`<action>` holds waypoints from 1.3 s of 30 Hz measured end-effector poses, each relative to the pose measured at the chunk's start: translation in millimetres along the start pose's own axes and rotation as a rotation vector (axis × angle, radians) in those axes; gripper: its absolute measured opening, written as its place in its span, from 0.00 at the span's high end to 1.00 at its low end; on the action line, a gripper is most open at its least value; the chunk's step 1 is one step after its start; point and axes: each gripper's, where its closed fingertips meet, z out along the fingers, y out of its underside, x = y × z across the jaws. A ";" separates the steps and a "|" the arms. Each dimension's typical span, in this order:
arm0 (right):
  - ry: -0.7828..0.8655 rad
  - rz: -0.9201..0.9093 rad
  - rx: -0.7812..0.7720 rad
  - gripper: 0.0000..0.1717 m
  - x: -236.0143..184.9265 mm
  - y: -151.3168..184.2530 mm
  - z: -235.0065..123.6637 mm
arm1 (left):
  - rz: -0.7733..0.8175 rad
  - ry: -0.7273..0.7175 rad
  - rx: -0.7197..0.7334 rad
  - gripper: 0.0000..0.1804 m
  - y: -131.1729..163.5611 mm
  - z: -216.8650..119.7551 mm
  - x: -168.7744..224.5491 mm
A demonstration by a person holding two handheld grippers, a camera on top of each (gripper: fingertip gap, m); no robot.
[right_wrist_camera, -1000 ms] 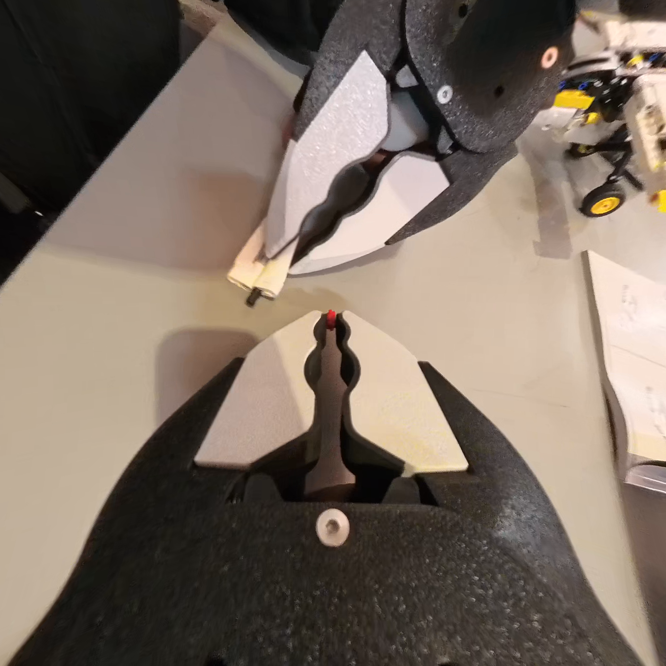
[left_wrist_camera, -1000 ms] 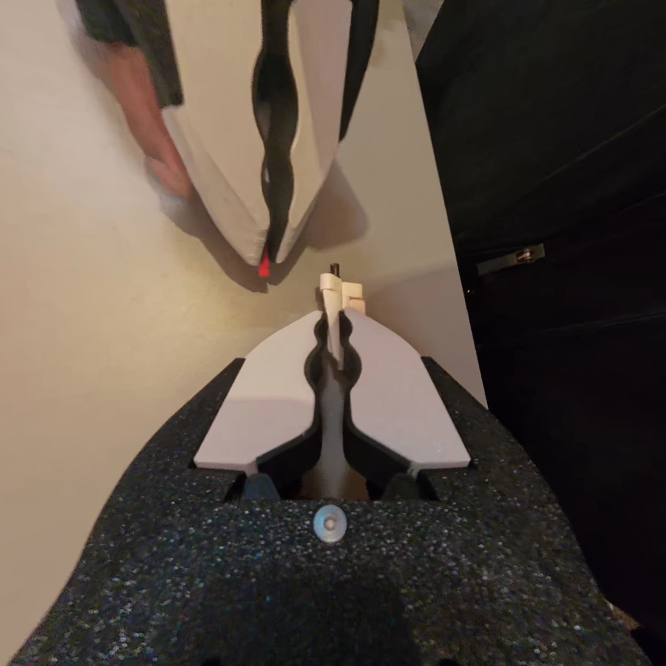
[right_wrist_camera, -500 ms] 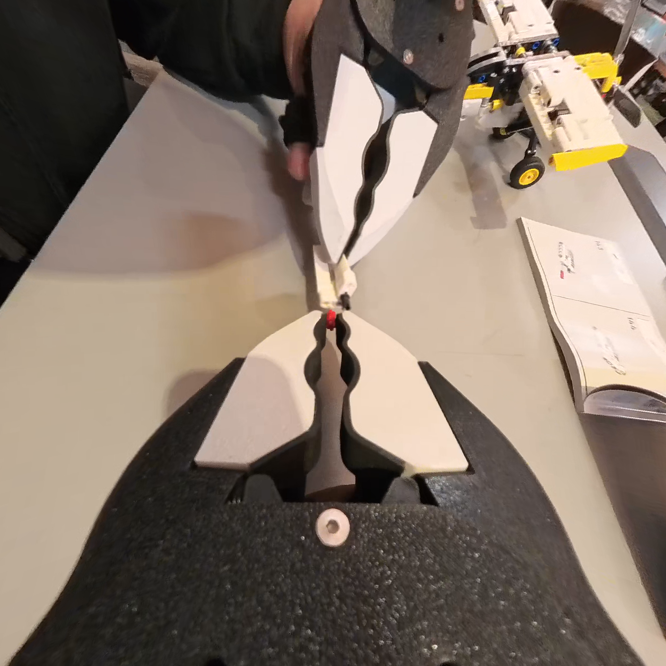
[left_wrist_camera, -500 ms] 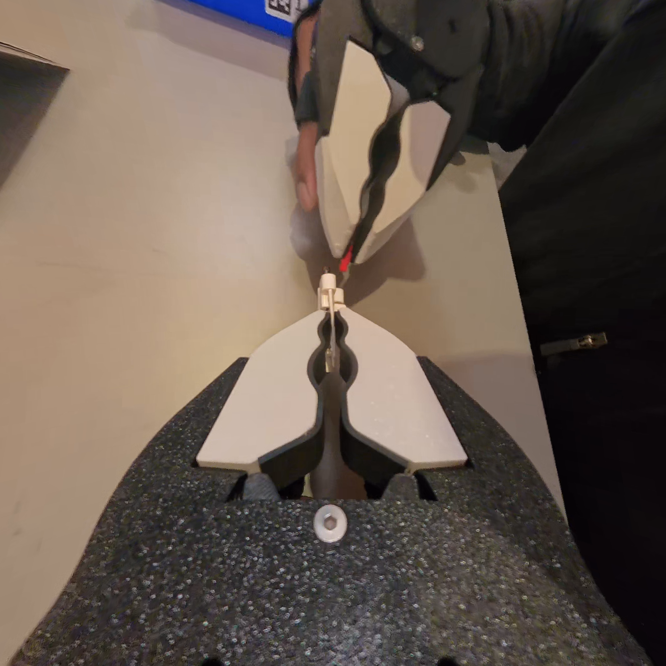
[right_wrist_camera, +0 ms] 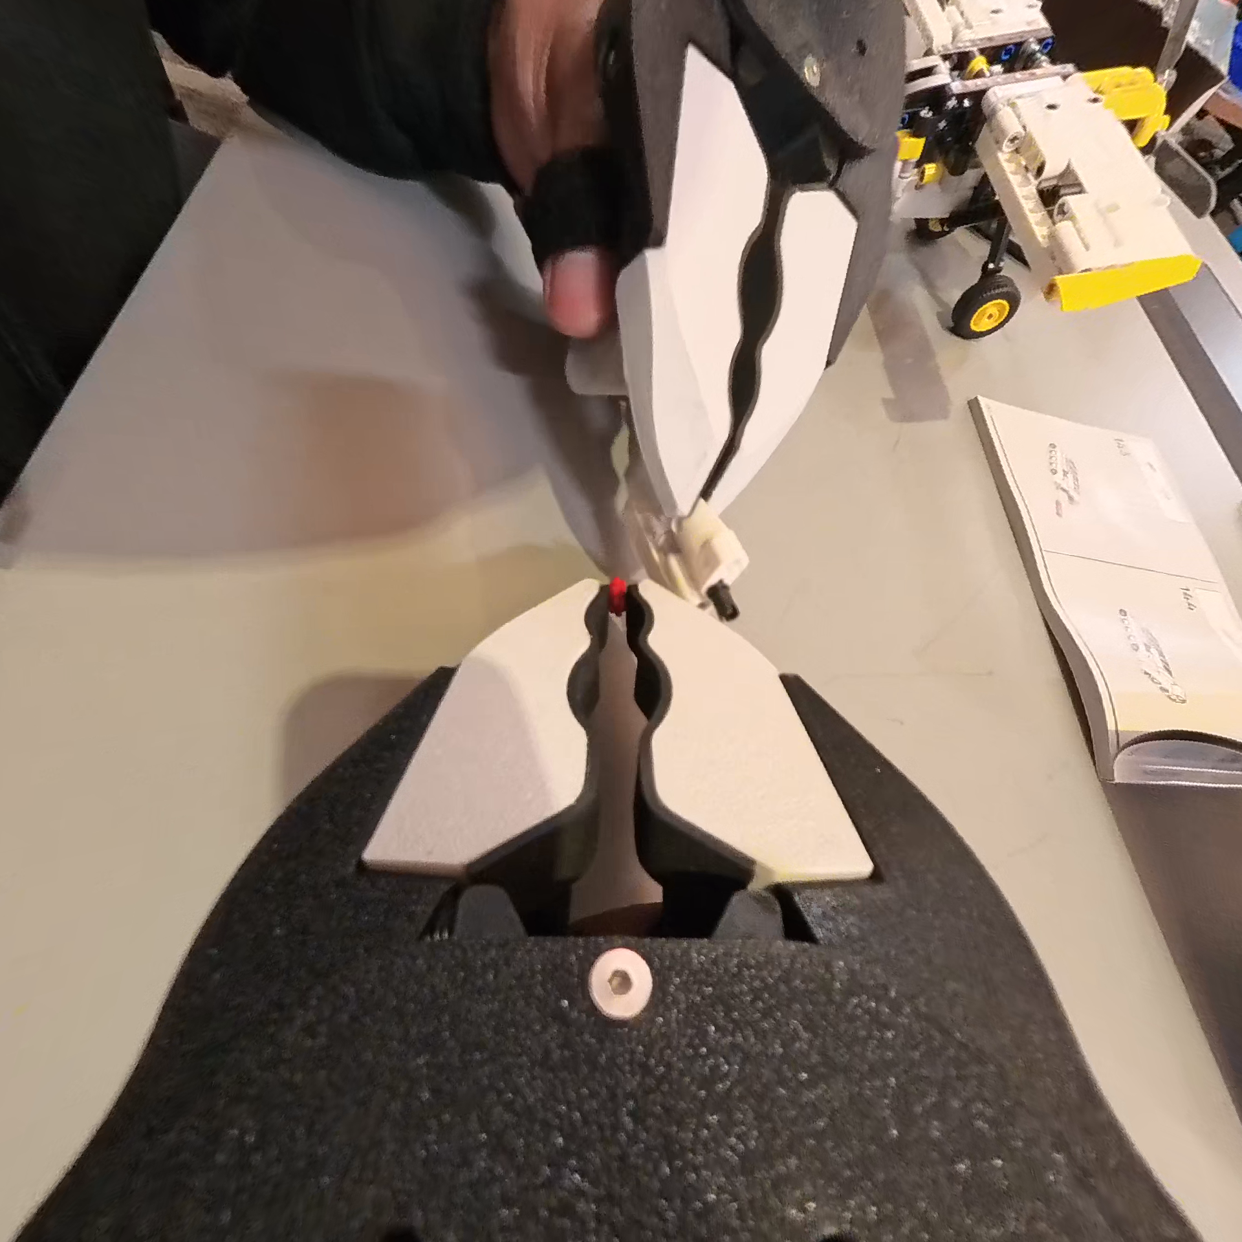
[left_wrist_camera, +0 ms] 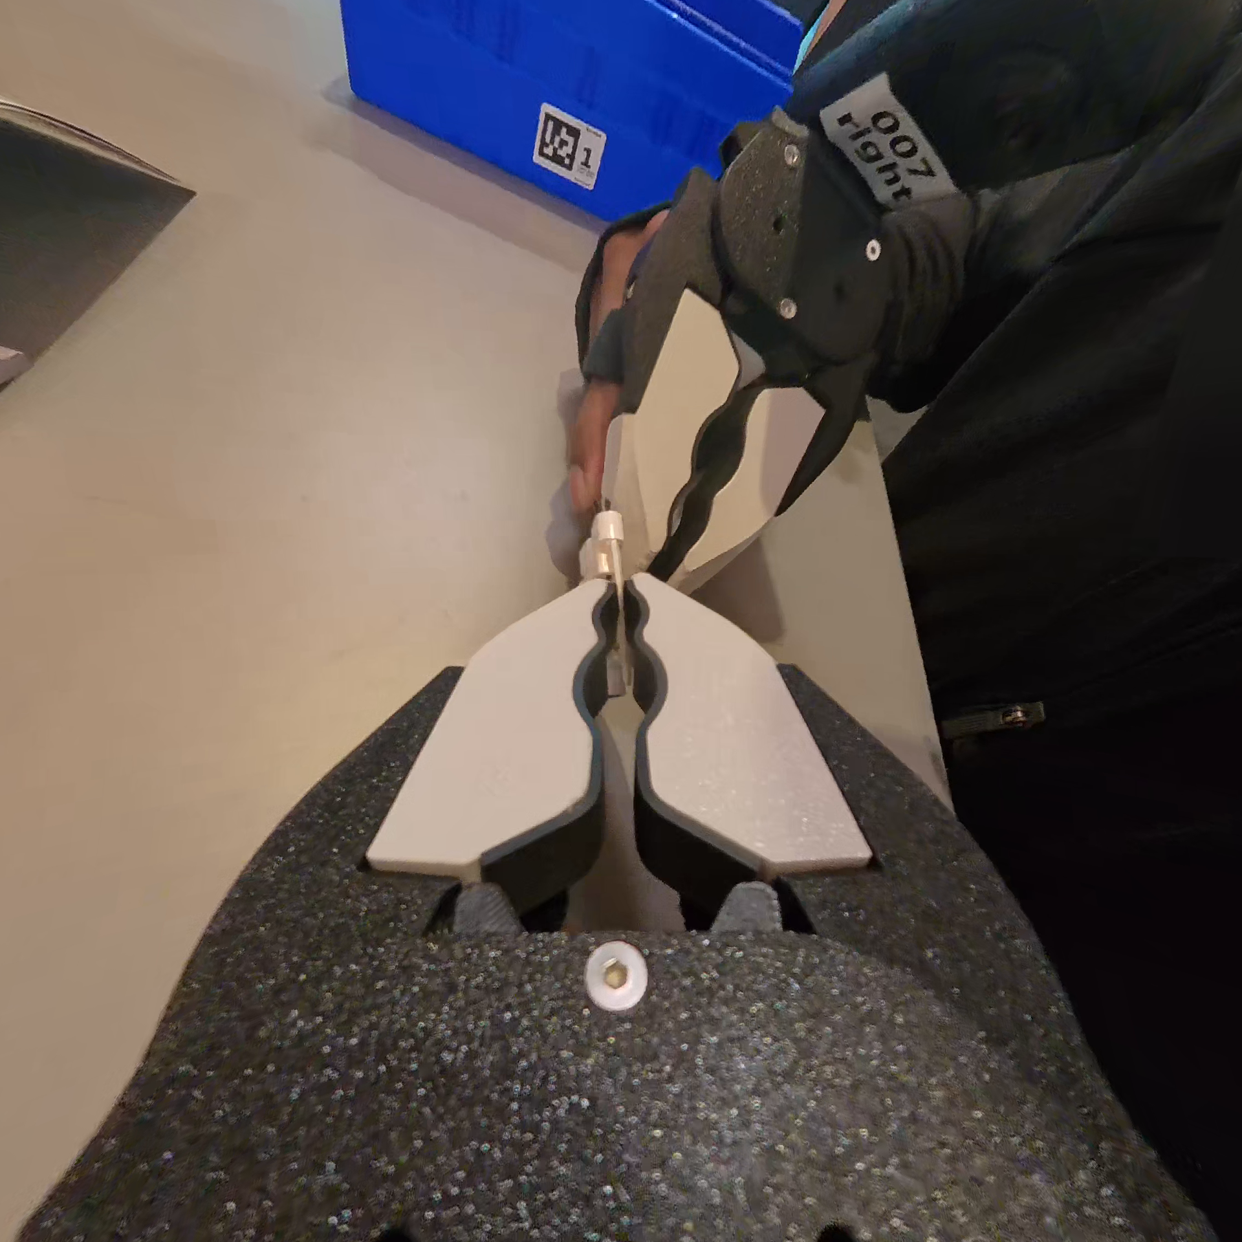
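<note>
Left wrist view, item one: left gripper [left_wrist_camera: 622, 585], jaws drawn together and pinching a small cream-white brick assembly [left_wrist_camera: 603, 552]. A thin flat part of it runs back between the two pads; the stubby cylindrical end sticks out just past the fingertips. In the right wrist view the same assembly [right_wrist_camera: 706, 548] shows a short black pin [right_wrist_camera: 724, 600] at its outer end.

Item two: right gripper [right_wrist_camera: 617, 591], jaws nearly pressed together and nipping a tiny red piece [right_wrist_camera: 615, 598] at the very tips. The red piece sits just beside the cream-white brick assembly; whether the two touch cannot be told. In the left wrist view the tips of this gripper [left_wrist_camera: 662, 568] come in from ahead and to the right of the left jaws, almost meeting them; the red piece is hidden there.

Item three: a hand [right_wrist_camera: 558, 201] in a black fingerless glove behind the left gripper, one bare fingertip lying along the side of its finger.

Item four: bench [left_wrist_camera: 269, 470], pale beige, beneath both grippers.

Item five: blue bin [left_wrist_camera: 537, 80] with a black-and-white marker sticker, well ahead of the left jaws.

Item six: white and yellow brick-built vehicle [right_wrist_camera: 1048, 181] with black wheels, far ahead and to the right of the right jaws.

Item seven: open booklet [right_wrist_camera: 1129, 571] with printed diagrams, lying flat to the right of the right jaws.

Item eight: dark clothing [left_wrist_camera: 1075, 605] of a person, filling the space right of the left jaws.
</note>
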 end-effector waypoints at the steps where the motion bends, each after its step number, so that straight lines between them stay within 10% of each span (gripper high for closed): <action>1: 0.004 0.003 -0.002 0.97 1.2 0.6 -0.2 | -0.009 0.004 0.007 0.99 -0.6 -0.7 -0.4; 12: 0.073 0.056 0.004 0.98 30.1 7.2 -19.5 | 0.201 0.149 -0.091 0.99 18.2 5.0 28.3; 22: -0.255 0.020 -0.003 0.97 -51.1 -7.3 -3.1 | 0.617 0.241 -0.103 0.99 36.1 11.9 78.9; 39: -0.486 0.106 -0.023 0.97 -135.5 -28.2 -12.2 | 0.639 0.387 -0.048 0.99 49.2 5.9 133.8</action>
